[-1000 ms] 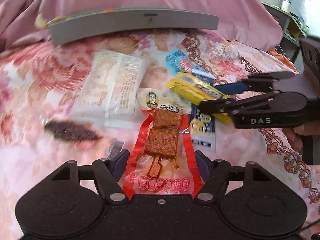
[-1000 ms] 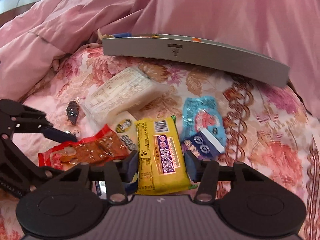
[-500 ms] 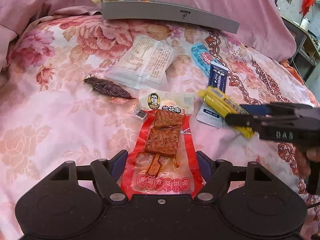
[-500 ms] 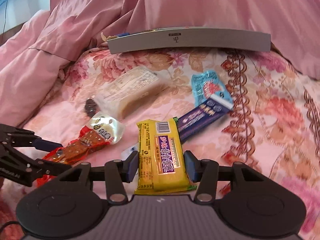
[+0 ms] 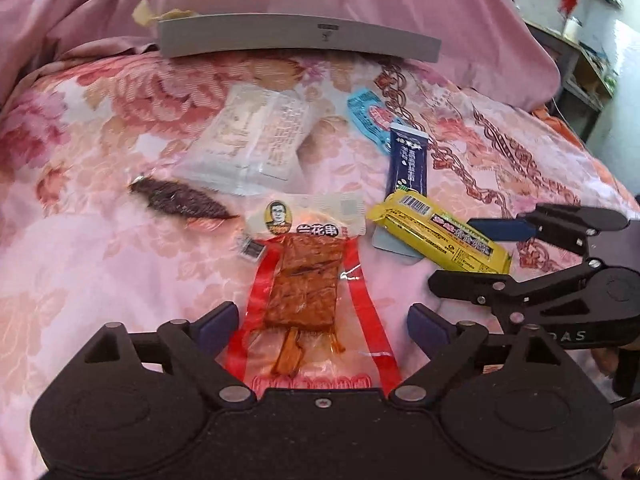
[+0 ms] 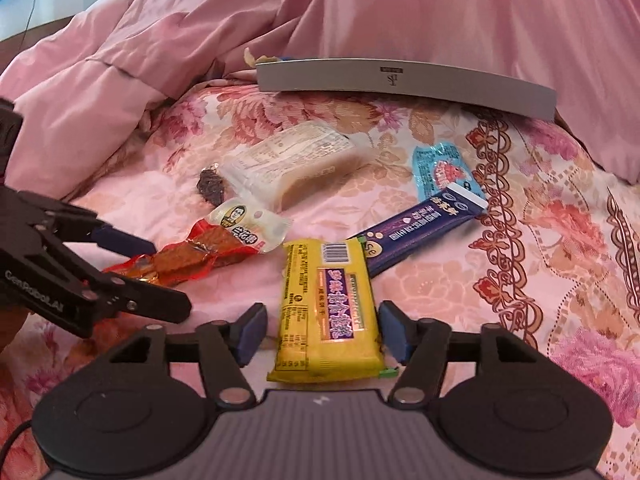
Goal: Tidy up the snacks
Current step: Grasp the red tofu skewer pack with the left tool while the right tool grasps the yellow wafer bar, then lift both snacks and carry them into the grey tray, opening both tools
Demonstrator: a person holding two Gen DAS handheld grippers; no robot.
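Six crinkly foil packets (image 5: 438, 238) on quilted floral bedspread (image 5: 100, 248).

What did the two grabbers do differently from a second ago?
Both are opening: the left gripper lets go of the red skewer packet, the right gripper lets go of the yellow bar. Both now lie on the bedspread, nearer the camera. The other snacks stayed put.

Left gripper (image 5: 320, 322): black linkage, blue pads (image 5: 218, 320), silver screws. Right gripper (image 6: 322, 330): same, ribbed grey base, white lettering.
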